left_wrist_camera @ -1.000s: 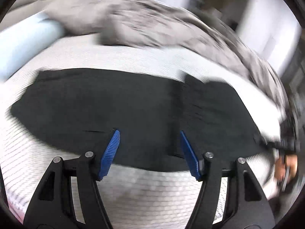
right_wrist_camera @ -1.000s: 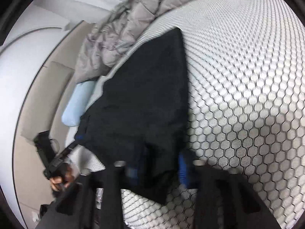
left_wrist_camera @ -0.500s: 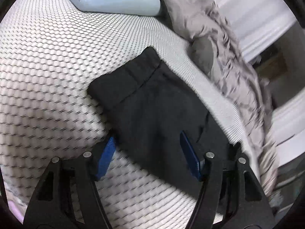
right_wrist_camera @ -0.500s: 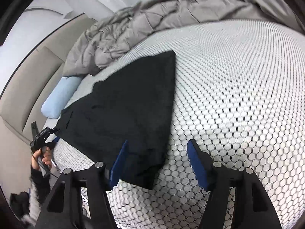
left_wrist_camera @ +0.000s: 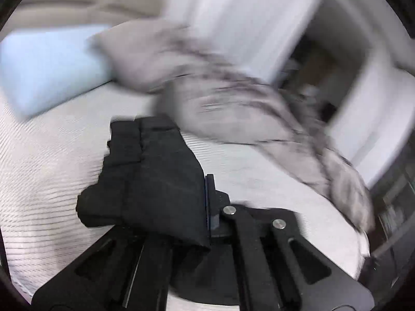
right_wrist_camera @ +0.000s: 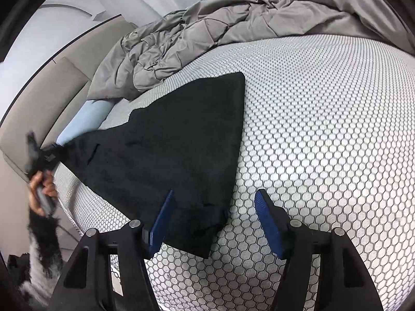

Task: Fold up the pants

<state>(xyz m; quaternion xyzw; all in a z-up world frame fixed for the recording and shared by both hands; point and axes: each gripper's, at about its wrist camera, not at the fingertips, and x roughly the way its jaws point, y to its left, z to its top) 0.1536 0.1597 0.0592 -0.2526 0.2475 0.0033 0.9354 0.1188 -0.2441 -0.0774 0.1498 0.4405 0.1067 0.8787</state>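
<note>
Left claw [left_wrist_camera: 181, 207] seemingly clamped on pants [left_wrist_camera: 155, 176]

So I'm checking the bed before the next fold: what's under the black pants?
The honeycomb-patterned mattress cover lies under the black pants where they rest flat. Anything beneath the cloth itself is hidden. The left claw holds one end lifted.

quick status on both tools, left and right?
Left tool: closed on the end of the black pants, lifting it off the mattress.
Right tool: open, holding nothing, over the pants' near corner.
</note>
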